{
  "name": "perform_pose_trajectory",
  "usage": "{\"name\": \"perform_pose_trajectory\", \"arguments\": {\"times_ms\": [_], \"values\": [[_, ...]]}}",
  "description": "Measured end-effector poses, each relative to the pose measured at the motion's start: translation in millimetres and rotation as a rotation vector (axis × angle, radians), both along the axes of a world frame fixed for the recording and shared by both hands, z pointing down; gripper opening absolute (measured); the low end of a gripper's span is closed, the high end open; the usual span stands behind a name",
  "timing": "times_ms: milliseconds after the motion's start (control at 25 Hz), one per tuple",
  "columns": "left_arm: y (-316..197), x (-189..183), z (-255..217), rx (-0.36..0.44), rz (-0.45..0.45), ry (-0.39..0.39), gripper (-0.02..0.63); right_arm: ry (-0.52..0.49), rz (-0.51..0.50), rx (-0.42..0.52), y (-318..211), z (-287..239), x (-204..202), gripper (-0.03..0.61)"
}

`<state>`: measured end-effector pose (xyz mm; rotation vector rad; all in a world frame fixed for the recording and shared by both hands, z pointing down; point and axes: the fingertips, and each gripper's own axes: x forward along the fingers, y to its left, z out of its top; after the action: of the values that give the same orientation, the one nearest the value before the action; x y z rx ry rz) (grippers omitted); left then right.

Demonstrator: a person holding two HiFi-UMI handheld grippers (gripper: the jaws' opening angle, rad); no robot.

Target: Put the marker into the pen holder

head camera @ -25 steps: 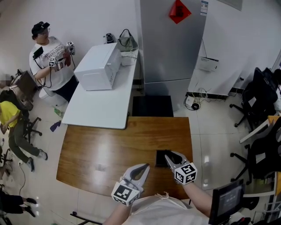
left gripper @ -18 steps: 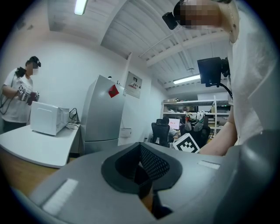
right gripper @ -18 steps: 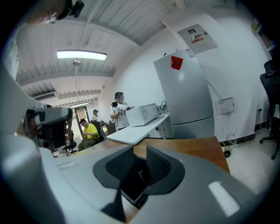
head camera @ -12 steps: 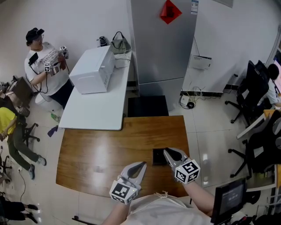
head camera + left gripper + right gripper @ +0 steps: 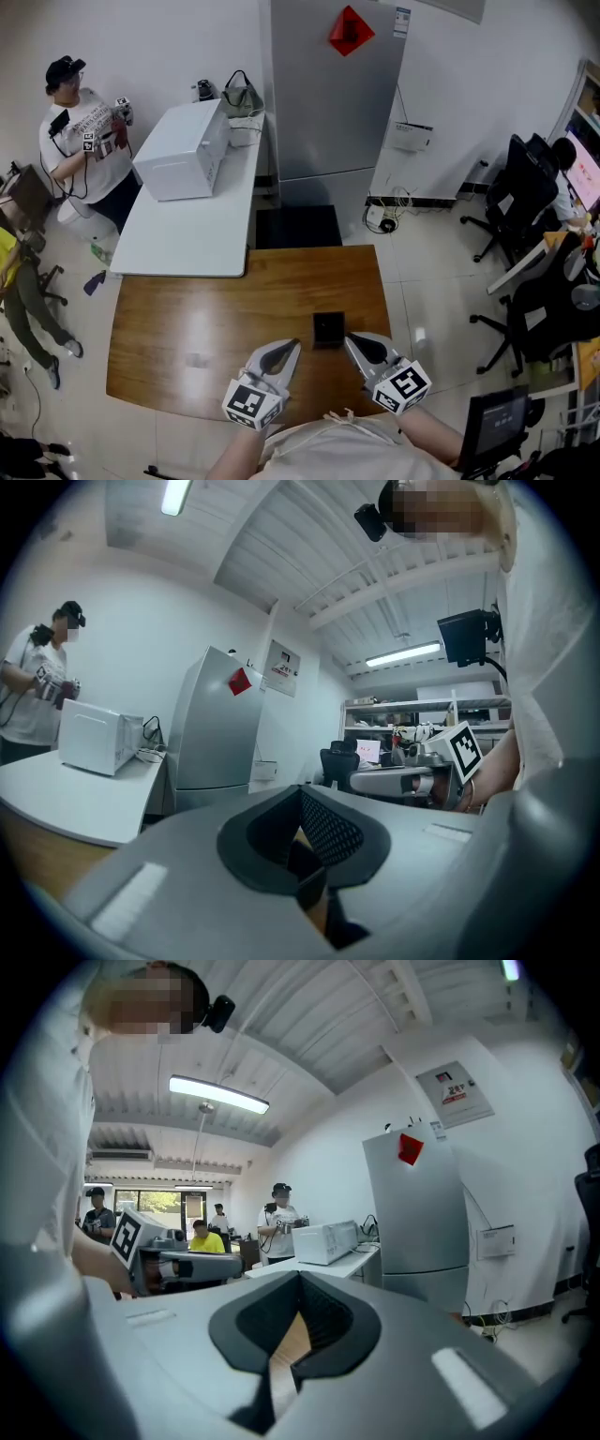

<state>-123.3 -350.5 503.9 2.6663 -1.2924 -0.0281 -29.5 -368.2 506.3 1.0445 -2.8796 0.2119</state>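
A small black square pen holder [image 5: 328,330] stands on the brown wooden table [image 5: 206,319], near its front right. My left gripper [image 5: 292,346] hovers just left of and nearer than the holder, jaws together and holding nothing. My right gripper [image 5: 350,339] sits just right of the holder, also shut and empty. In the left gripper view the jaws [image 5: 302,790] meet at the tips, with a dark shape and wood showing through the opening below. The right gripper view shows its tips [image 5: 300,1277] closed over bare wood. I see no marker in any view.
A white table [image 5: 187,234] with a white microwave [image 5: 183,150] adjoins the far left of the wooden table. A grey fridge [image 5: 328,94] stands behind. A person [image 5: 80,122] with grippers stands at the back left. Office chairs [image 5: 520,202] and a monitor [image 5: 492,427] are on the right.
The right gripper's tips were over the pen holder and now lie just to its right. Both grippers sit slightly nearer the person. The head view has shifted, so the scene appears further left.
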Motion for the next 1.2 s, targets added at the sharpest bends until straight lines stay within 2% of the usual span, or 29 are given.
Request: {"name": "perform_pose_trajectory", "arguments": {"times_ms": [240,360,560,680,840,960,1080,1200], "values": [[16,-13,3,-0.014,0.015,0.018,0.017,0.014,-0.005,-0.039,26,25,-18,0.002],[26,-14,7,-0.023,0.005,0.024,0.017,-0.001,0.018,-0.048,36,25,-11,0.002],[55,-1,-3,0.018,0.007,0.011,0.015,0.013,0.007,-0.037,60,26,0,0.002],[81,12,-14,0.049,0.008,0.015,0.015,0.020,-0.002,-0.033,80,25,11,0.002],[120,33,-20,0.057,-0.002,0.012,0.016,-0.020,0.003,-0.050,114,16,28,0.002],[157,54,-21,0.058,-0.007,0.011,0.016,-0.057,-0.009,-0.074,151,9,42,0.002],[205,85,-25,0.079,0.011,-0.021,0.017,-0.047,-0.043,-0.071,197,4,56,0.002],[248,108,-20,0.068,0.004,0.019,0.017,-0.030,-0.076,-0.059,240,5,73,0.002]]}}
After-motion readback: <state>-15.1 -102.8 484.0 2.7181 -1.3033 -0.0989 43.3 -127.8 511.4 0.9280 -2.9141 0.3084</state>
